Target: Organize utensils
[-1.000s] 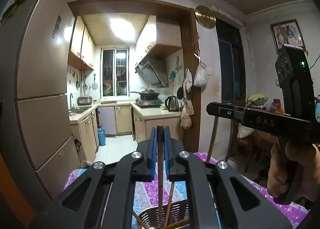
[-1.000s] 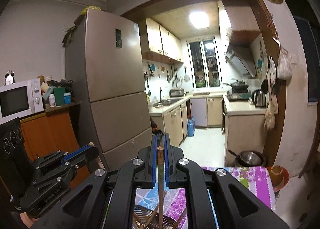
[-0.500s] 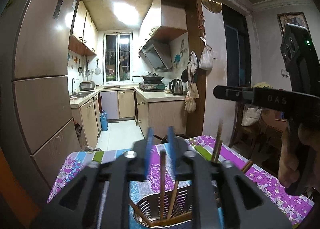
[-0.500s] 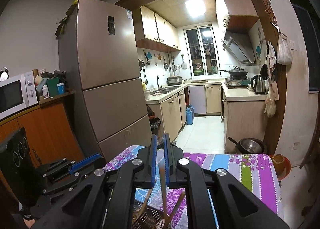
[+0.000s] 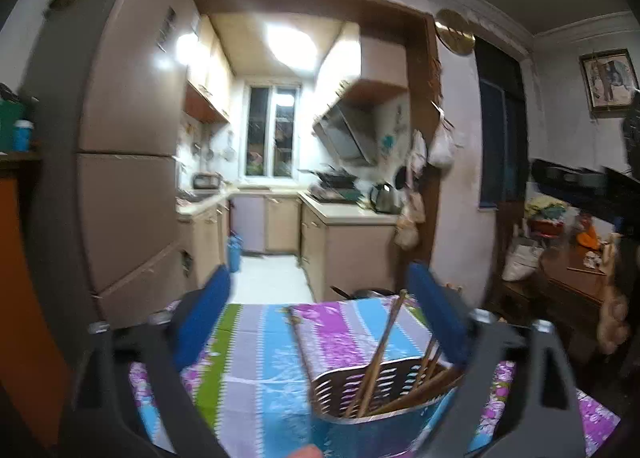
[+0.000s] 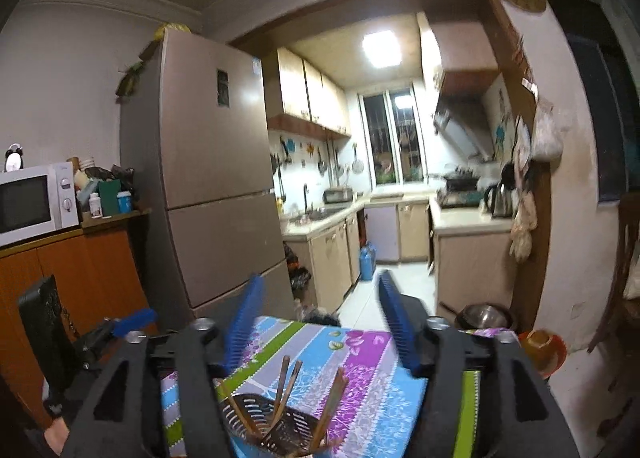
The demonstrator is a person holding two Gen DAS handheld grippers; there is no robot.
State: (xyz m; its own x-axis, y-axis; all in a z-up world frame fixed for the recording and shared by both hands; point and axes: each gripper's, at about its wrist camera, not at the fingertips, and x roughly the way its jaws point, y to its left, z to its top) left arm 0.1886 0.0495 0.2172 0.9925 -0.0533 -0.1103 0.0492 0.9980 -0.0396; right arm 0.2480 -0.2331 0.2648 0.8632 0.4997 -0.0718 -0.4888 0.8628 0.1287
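Chopsticks are stood in the basket; above it, both grippers are spread wide, nothing pinched.

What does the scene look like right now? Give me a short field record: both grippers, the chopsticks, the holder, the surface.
left gripper: open, blue pads wide apart, nothing between them
right gripper: open, holding nothing
brown wooden chopsticks: standing tilted inside the holder, leaning different ways
perforated metal utensil holder: on the table, below both grippers
table with striped floral cloth: purple, blue and green bands
image quality: motion blur in both views
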